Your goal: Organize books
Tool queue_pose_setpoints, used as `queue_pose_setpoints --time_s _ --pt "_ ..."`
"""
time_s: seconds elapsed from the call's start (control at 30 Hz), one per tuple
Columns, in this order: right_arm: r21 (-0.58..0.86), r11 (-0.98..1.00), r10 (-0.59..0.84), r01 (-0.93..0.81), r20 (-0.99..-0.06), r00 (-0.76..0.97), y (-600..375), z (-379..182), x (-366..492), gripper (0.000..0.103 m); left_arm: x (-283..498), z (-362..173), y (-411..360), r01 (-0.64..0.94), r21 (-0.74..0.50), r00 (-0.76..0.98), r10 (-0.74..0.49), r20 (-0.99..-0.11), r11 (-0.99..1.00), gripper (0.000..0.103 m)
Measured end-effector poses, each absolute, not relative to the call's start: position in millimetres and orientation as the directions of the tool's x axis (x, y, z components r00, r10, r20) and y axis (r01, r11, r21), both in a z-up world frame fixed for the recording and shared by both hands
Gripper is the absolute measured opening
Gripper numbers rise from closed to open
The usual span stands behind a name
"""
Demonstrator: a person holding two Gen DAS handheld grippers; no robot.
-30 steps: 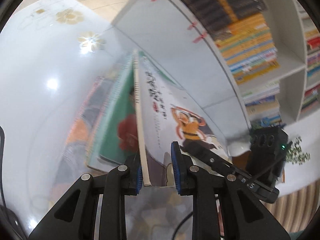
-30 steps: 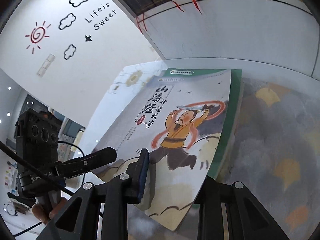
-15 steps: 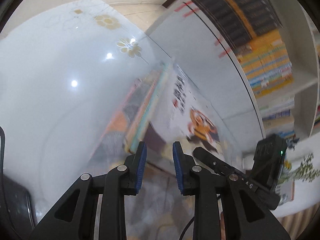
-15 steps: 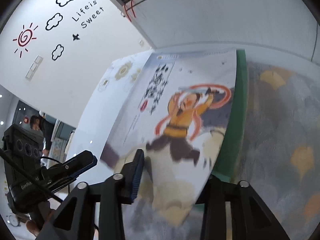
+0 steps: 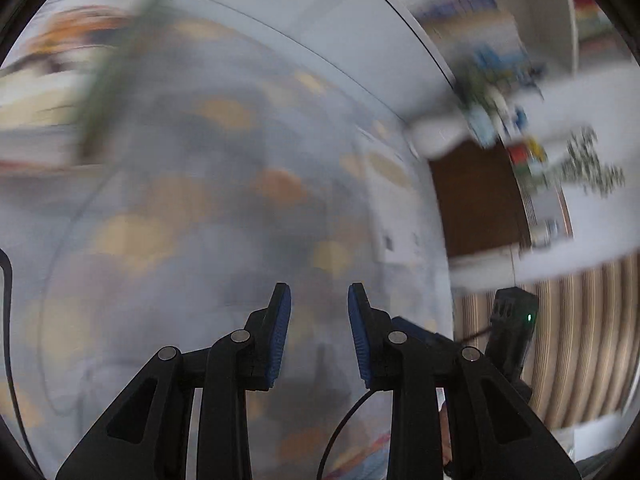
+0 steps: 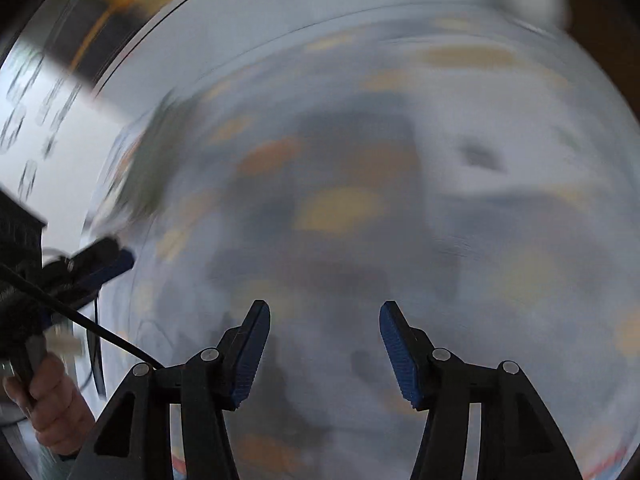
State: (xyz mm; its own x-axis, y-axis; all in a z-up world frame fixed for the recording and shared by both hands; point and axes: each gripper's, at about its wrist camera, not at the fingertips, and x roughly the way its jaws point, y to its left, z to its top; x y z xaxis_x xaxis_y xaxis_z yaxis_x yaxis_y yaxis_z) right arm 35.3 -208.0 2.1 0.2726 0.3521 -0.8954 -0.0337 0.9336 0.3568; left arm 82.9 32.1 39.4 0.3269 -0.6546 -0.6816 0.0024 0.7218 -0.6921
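Above a blurred grey, orange-flecked book cover: left gripper hovering released, right gripper opening, nothing between fingers

motion-smeared books, blurred shelf, patterned surface indistinct

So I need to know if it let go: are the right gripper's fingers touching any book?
Apart. The right wrist view shows the right gripper with its jaws opening, nothing between the fingers; only the blurred patterned surface lies beyond.
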Motion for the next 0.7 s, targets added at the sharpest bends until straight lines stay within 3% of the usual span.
queue_pose_setpoints --time_s 0.1,0.27,0.4,0.7 --pt "0.364 0.926 0.306 0.103 -0.881 0.361 -287.7 7.9 42.5 0.055 111.2 40.1 -20.8 0.05 -0.675 0.29 -0.657 -0.696 0.736 0.027" --pt "0.313 0.938 0.198 0.151 -0.837 0.51 -360.7 21.4 87.4 0.055 156.4 25.9 -94.1 0.037 -0.592 0.265 -0.579 -0.771 0.805 0.027" --pt "0.332 0.933 0.223 0.137 -0.834 0.505 -384.9 14.5 130.6 0.046 172.3 9.1 -123.5 -0.018 -0.613 0.275 -0.585 -0.763 0.79 0.027" --pt "0.343 0.938 0.294 0.051 -0.864 0.409 -383.2 -26.2 179.7 0.047 180.4 -5.5 -148.5 -0.11 -0.543 0.32 -0.488 -0.812 0.832 0.031"
